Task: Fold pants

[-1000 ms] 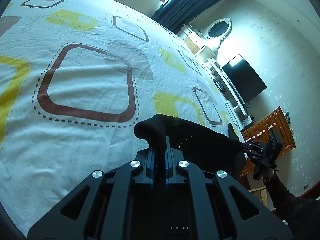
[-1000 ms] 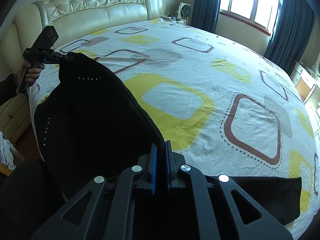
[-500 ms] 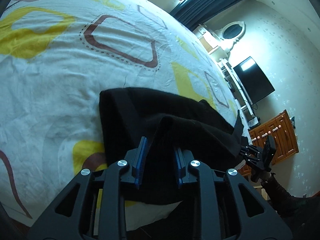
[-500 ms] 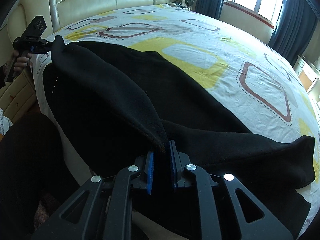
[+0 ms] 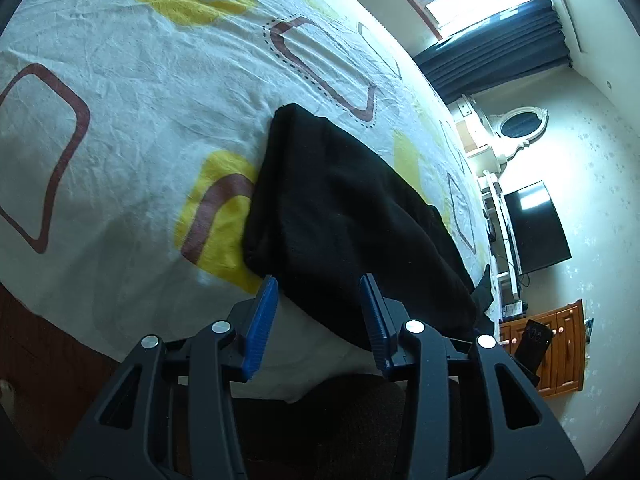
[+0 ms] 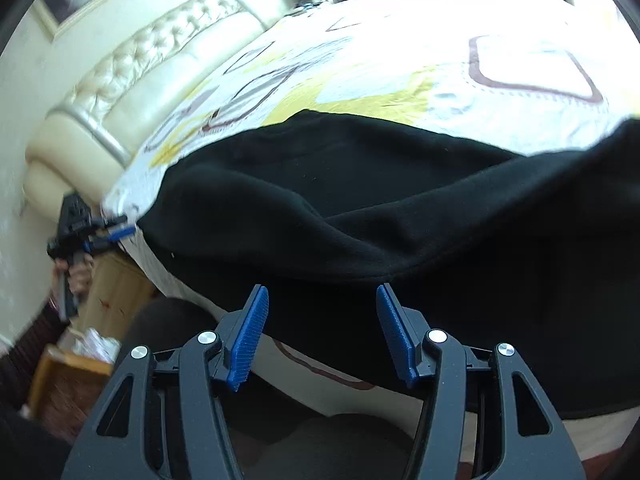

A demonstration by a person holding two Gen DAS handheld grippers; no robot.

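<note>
The black pants (image 5: 352,208) lie folded in a long band on the patterned bed sheet (image 5: 120,120), along the bed's near edge. My left gripper (image 5: 319,312) hovers at one end of them, jaws opening. The cloth shows between the blue pads (image 5: 262,320) but they do not press on it. In the right wrist view the pants (image 6: 400,208) spread across the bed edge. My right gripper (image 6: 322,320) is just below their folded hem, jaws opening, nothing gripped. The left gripper (image 6: 114,236) appears far left beside the pants' corner, held by a hand (image 6: 74,276).
A cream tufted headboard (image 6: 140,60) stands behind the bed. A wooden nightstand (image 6: 116,280) is by its corner. A television (image 5: 536,228), a wooden cabinet (image 5: 560,352) and dark curtains (image 5: 492,40) line the far wall. The person's dark legs (image 6: 340,432) are below the bed edge.
Both grippers came down with the pants and laid them on the sheet. Their jaws went from shut on the cloth to open, and the pants now rest free.
</note>
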